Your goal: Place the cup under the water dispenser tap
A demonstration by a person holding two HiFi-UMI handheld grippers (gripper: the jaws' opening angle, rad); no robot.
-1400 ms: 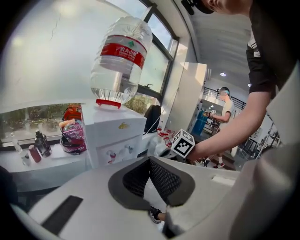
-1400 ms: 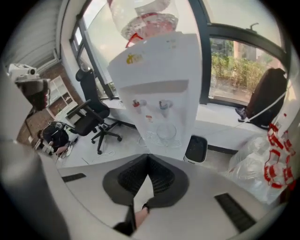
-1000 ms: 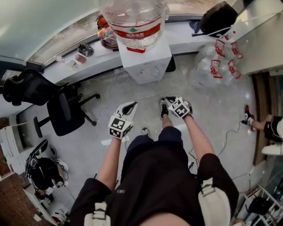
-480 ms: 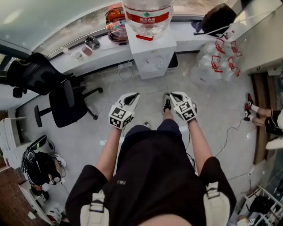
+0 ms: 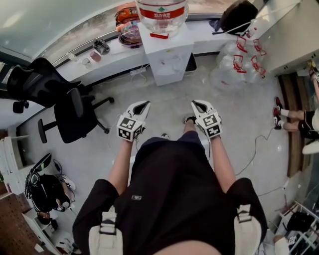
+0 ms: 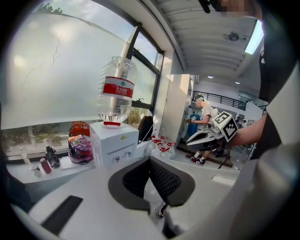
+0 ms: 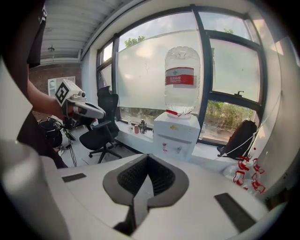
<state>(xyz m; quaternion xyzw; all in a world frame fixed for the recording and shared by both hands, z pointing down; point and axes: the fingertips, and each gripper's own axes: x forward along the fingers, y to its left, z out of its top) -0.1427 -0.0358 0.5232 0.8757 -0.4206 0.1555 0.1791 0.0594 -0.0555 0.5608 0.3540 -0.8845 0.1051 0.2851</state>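
Scene: I stand on a pale grey floor (image 5: pixel 239 114) facing a water dispenser (image 5: pixel 167 52), a tool in each hand, both held out in front of me and well short of the dispenser.
Left tool (image 5: pixel 141 104): jaws pressed together at the tips, with nothing between the dark ribbed pads.
Right tool (image 5: pixel 198 103): likewise closed tip to tip and empty.
Cup: I cannot find one in any view. Neither tool carries it, and I see none below the dispenser's taps (image 7: pixel 165 149).
Progress: by my judgement nothing is done yet. What is left is to find the cup, grip it, carry it to the dispenser and set it upright under a tap.
Dispenser: a boxy white cabinet, smooth and matte, on a long white surface (image 5: pixel 114 57) beneath the windows. Two small taps sit on its front, one of them red.
Bottle (image 5: pixel 162 12): large, clear, ribbed plastic, upended on top of the dispenser, with a red label band.
Beside the dispenser: small bottles (image 5: pixel 97 50) and a glossy multicoloured bundle (image 5: pixel 127 30) lie on the surface to its left. A heap of clear plastic with red marks (image 5: pixel 239 64) lies to its right.
Tool bodies: rounded white hard shells, each bearing a cube of black-and-white square markers.
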